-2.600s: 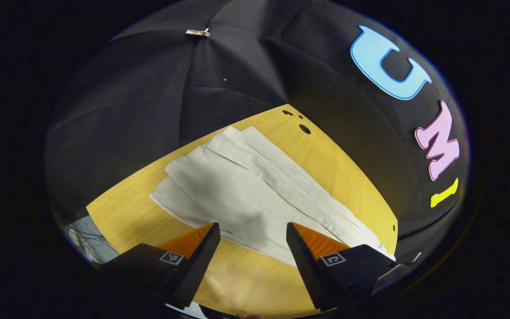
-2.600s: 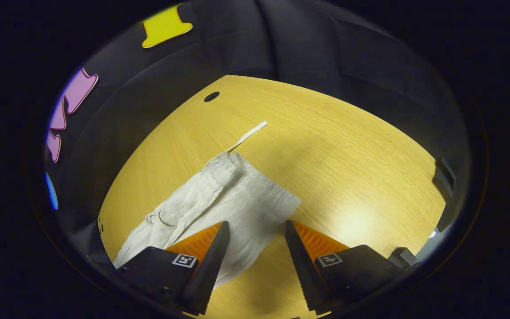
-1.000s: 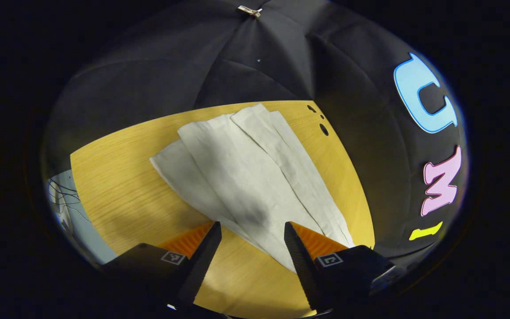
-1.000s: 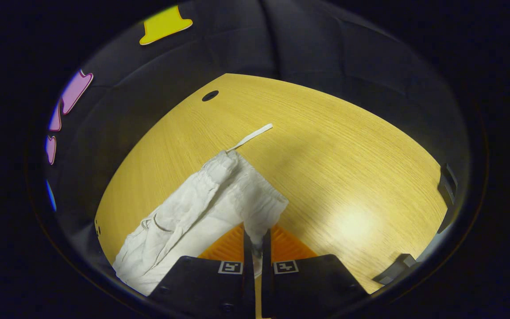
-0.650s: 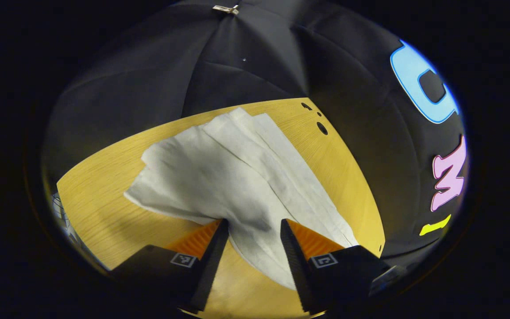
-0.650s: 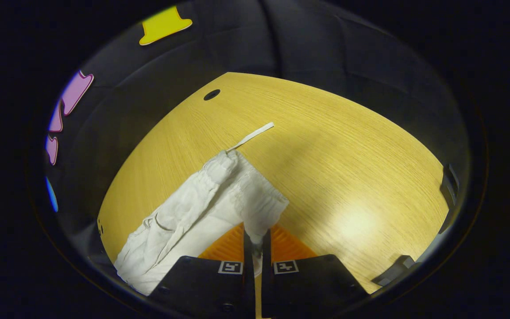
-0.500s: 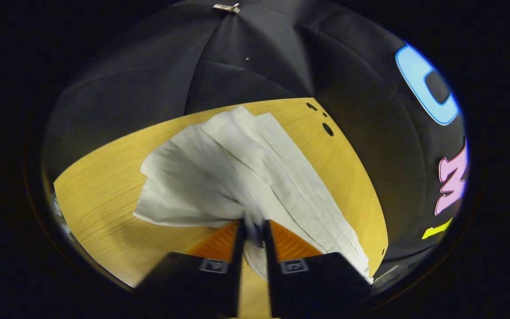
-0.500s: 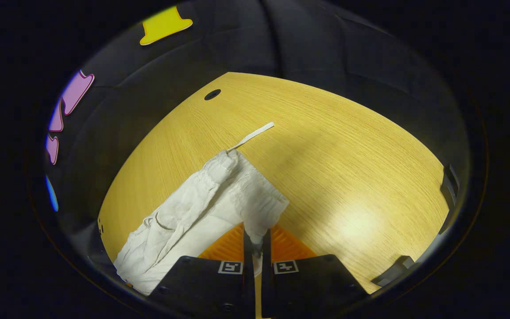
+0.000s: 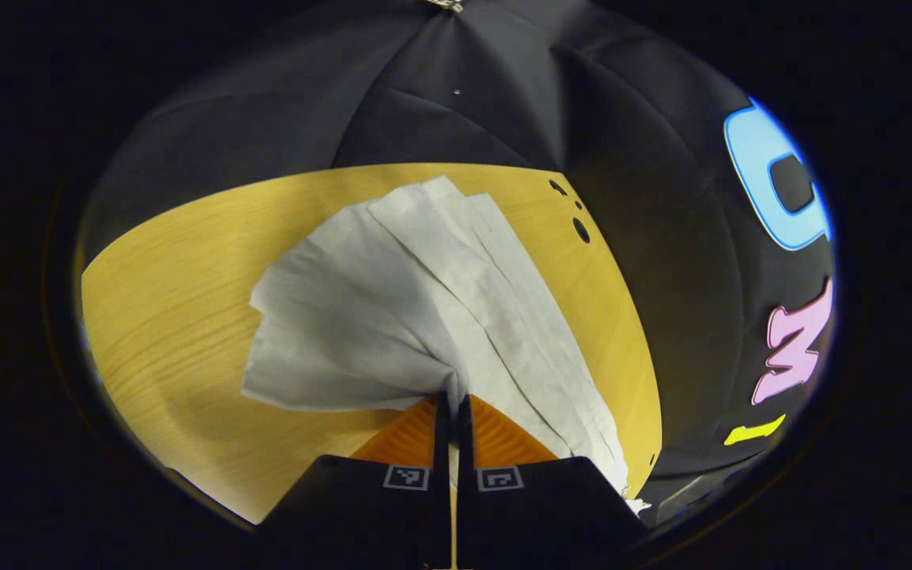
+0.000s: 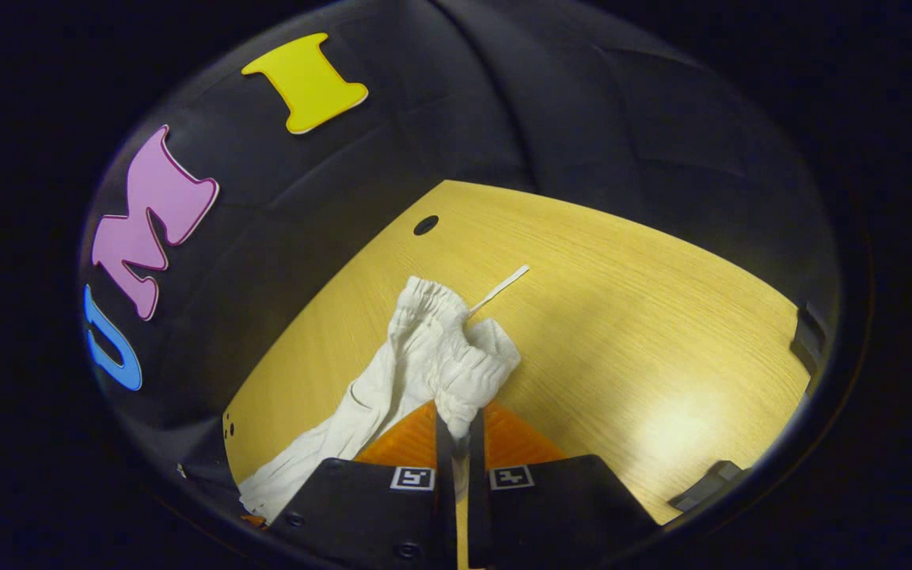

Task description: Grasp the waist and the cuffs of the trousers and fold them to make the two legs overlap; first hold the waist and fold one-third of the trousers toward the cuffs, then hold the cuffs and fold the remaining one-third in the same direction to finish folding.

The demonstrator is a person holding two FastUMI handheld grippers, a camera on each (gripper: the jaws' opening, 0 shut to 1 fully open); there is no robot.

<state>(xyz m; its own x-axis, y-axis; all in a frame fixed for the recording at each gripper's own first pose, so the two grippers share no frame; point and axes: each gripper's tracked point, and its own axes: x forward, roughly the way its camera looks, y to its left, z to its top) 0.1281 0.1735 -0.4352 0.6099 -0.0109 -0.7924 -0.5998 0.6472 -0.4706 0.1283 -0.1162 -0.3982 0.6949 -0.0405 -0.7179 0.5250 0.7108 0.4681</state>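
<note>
The left claw (image 9: pixel 453 402) is clamped on a cuff edge of the white trousers (image 9: pixel 424 301), and the right claw (image 10: pixel 460 423) is pinched on the gathered waist (image 10: pixel 456 348), lifting it off the desk (image 10: pixel 646 332). The trousers' long axis runs between the two claws, legs fanning toward the desk's far edge. I judge both grips must travel the same way across that axis to overlap the legs.

A yellow wooden table (image 10: pixel 646 317) with a round hole (image 10: pixel 425 225) near its edge.

Can't see the pinched fabric between my left gripper (image 9: pixel 451 408) fingers; trousers (image 10: pixel 424 356) run out of the right gripper view at lower left.
</note>
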